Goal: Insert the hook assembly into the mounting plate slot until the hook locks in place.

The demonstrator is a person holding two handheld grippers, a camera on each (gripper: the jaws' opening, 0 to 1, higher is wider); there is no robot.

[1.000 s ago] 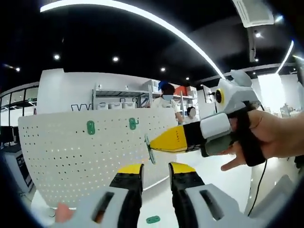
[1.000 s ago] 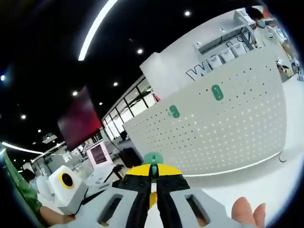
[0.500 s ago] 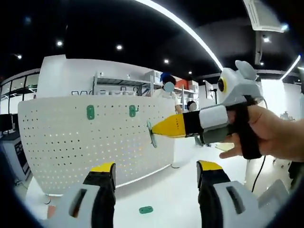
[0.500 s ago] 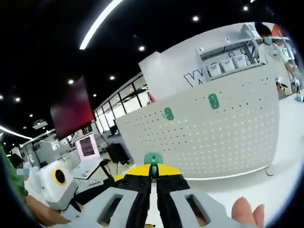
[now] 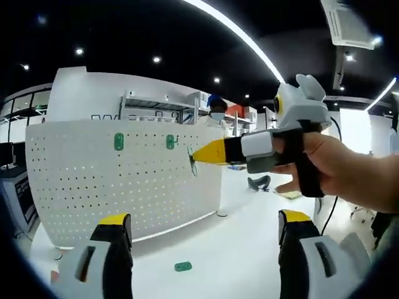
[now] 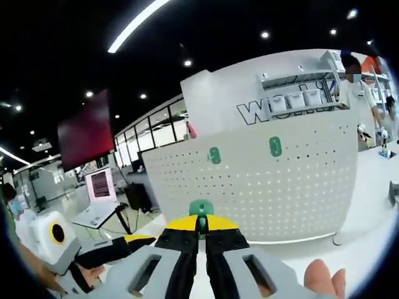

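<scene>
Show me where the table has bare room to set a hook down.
Bare white table runs in front of the pegboard, between the left tongs' open jaws, with one green hook lying there. The board's top edge is busier: two green hooks mounted, and the right tongs holding another nearby.

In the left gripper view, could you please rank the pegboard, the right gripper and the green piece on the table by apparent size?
1. pegboard
2. right gripper, nearer the camera, so unsure
3. green piece
</scene>
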